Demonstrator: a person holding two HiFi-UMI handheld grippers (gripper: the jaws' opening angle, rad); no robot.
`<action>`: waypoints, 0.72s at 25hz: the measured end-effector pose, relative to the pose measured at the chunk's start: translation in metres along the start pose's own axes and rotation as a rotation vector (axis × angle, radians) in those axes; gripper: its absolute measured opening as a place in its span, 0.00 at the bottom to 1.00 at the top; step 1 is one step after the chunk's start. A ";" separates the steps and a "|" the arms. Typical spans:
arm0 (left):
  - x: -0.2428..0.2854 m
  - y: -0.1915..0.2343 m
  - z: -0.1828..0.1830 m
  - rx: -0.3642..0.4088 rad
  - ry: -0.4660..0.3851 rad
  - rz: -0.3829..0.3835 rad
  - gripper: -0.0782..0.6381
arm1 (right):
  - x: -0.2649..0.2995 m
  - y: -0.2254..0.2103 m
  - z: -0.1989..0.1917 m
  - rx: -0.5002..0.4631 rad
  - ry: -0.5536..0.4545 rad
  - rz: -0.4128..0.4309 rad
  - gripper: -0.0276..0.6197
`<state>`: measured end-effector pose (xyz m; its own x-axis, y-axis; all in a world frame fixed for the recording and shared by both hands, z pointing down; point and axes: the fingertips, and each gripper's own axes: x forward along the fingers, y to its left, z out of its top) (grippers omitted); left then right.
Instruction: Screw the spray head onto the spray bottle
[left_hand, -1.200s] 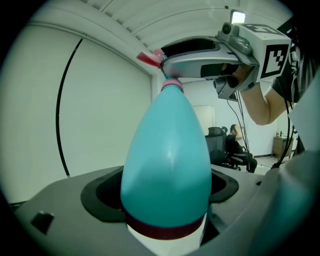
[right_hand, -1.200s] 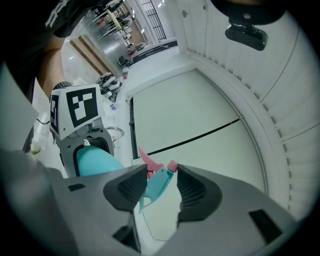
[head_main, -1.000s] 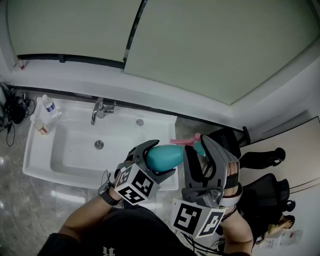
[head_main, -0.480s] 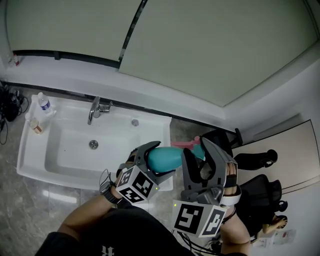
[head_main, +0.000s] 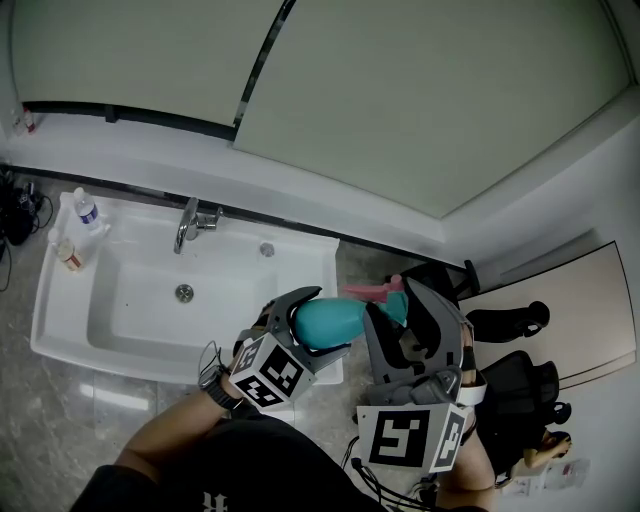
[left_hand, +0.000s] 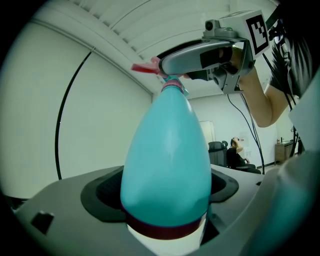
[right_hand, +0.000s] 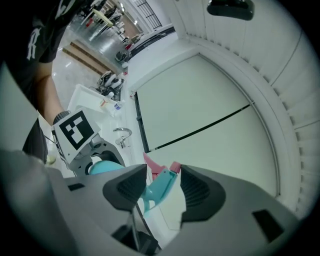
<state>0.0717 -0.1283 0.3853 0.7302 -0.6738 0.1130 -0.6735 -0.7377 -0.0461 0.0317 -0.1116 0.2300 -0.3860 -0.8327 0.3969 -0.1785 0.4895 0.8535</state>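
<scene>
A teal spray bottle (head_main: 328, 320) lies nearly level between the jaws of my left gripper (head_main: 316, 322), which is shut on its body. In the left gripper view the bottle (left_hand: 167, 150) fills the middle, with a dark red band and white base near the camera. The teal spray head (head_main: 392, 303) with its pink trigger (head_main: 365, 290) sits at the bottle's neck. My right gripper (head_main: 398, 305) is shut on it. In the right gripper view the spray head (right_hand: 161, 189) is pinched between both pads, and the bottle (right_hand: 102, 168) shows behind.
A white sink (head_main: 60, 300) with a chrome faucet (head_main: 190, 222) lies below left, small bottles (head_main: 85, 212) on its far corner. Black office chairs (head_main: 500, 325) stand at the right. A pale panelled wall (head_main: 420, 100) faces me.
My right gripper has rolled about the spray head, so its marker cube now shows one face squarely. The left gripper and bottle have stayed in place. The view has shifted slightly.
</scene>
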 end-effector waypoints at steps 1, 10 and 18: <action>0.000 0.000 0.000 -0.001 -0.002 -0.002 0.71 | 0.000 0.000 0.000 0.021 -0.009 0.017 0.33; -0.002 -0.003 0.011 0.003 -0.048 -0.016 0.71 | -0.005 -0.012 -0.002 0.097 -0.056 0.129 0.33; -0.002 -0.004 0.019 -0.017 -0.097 -0.023 0.71 | -0.019 -0.019 0.010 0.206 -0.140 0.113 0.33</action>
<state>0.0748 -0.1249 0.3660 0.7527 -0.6582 0.0174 -0.6577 -0.7528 -0.0278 0.0333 -0.1024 0.2030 -0.5326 -0.7329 0.4234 -0.3020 0.6318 0.7139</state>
